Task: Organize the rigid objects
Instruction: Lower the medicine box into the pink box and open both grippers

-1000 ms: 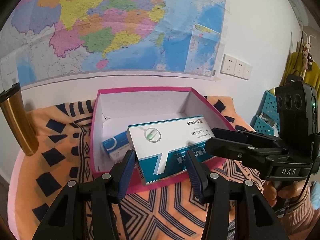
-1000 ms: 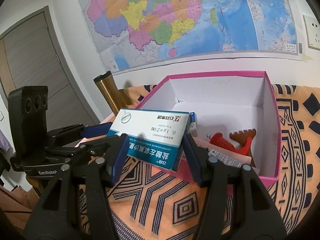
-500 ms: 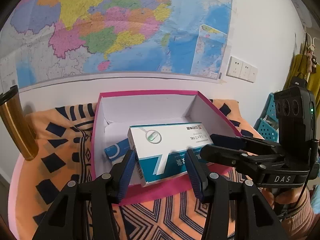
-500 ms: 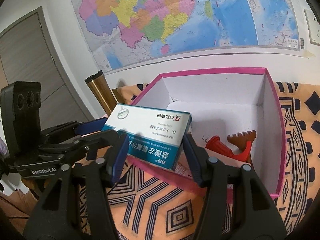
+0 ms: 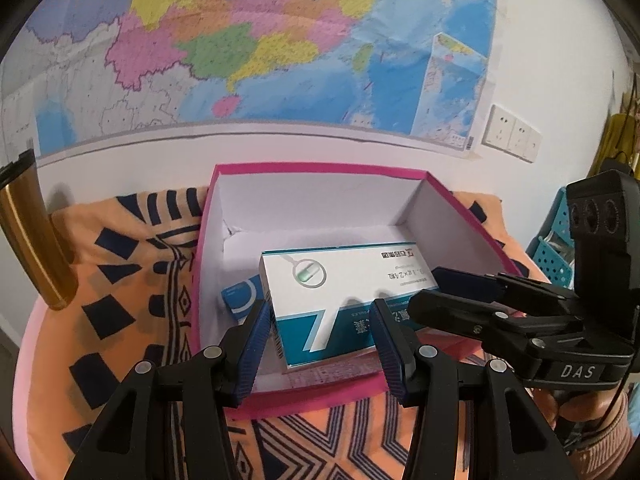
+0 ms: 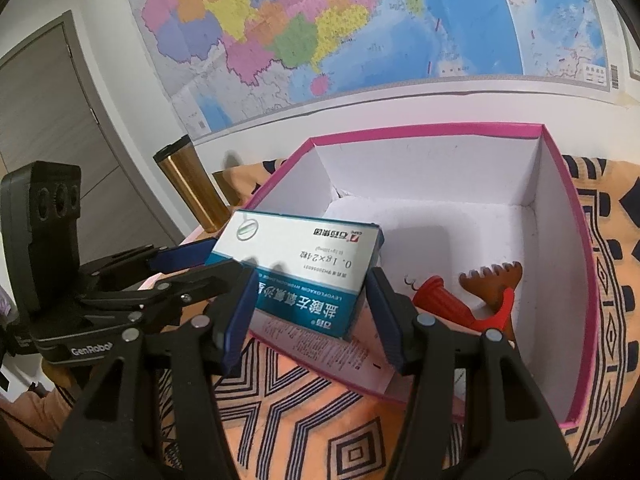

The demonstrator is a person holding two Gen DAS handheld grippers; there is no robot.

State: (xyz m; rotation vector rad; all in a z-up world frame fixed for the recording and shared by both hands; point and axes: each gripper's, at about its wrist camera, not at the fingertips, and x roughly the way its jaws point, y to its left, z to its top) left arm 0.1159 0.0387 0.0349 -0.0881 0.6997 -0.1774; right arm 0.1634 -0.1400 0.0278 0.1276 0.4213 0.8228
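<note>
Both blue-padded fingers (image 5: 256, 344) of the left gripper (image 5: 320, 340) are seen clamped on a medicine box (image 5: 340, 292) over the pink storage box (image 5: 320, 394). From the right wrist, the right gripper (image 6: 308, 312) is likewise closed on the carton's other end, held above the near wall, with a red tool (image 6: 448, 304) lying inside.

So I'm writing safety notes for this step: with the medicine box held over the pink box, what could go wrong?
1. Both hand-held grippers, left and right, hold one medicine box; uneven release could tip it.
2. It may land crooked on the blue packet beneath.
3. Lowered further right, it could hit the red tool in the pink box.
</note>
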